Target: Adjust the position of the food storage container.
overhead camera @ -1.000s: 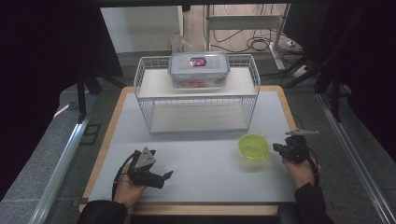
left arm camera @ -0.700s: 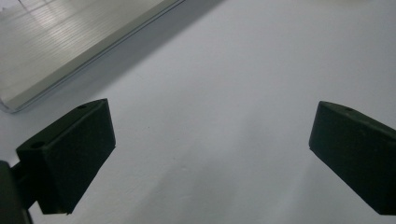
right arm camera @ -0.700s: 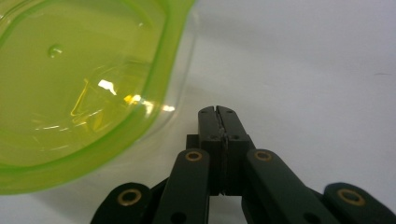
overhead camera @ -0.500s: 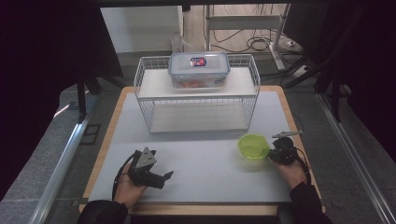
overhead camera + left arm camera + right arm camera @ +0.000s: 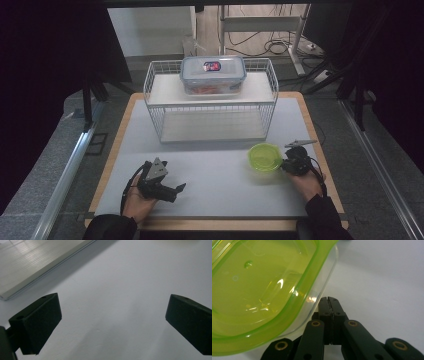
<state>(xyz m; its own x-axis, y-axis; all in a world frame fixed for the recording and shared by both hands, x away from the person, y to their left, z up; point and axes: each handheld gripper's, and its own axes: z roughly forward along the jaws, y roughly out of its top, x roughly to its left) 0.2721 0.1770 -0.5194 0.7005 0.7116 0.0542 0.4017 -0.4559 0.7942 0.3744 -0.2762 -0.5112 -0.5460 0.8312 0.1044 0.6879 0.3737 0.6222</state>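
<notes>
A small clear container with a lime-green lid (image 5: pixel 265 157) sits on the grey mat at the right front. My right gripper (image 5: pixel 286 164) lies low just to its right, jaws pressed together with nothing between them. In the right gripper view the shut tips (image 5: pixel 329 300) sit right beside the container's clear wall (image 5: pixel 325 277), below the green lid's rim (image 5: pixel 262 290); I cannot tell whether they touch. My left gripper (image 5: pixel 172 191) rests in a hand at the left front, jaws wide open (image 5: pixel 112 315) over bare mat.
A white wire rack (image 5: pixel 210 107) stands mid-table at the back. A clear lidded box (image 5: pixel 213 74) with red contents sits on its top shelf. The grey mat (image 5: pixel 220 175) lies on a wooden-edged table (image 5: pixel 115 150).
My right gripper has slid left and slightly down, closing in on the green-lidded container. The left gripper has stayed put.
</notes>
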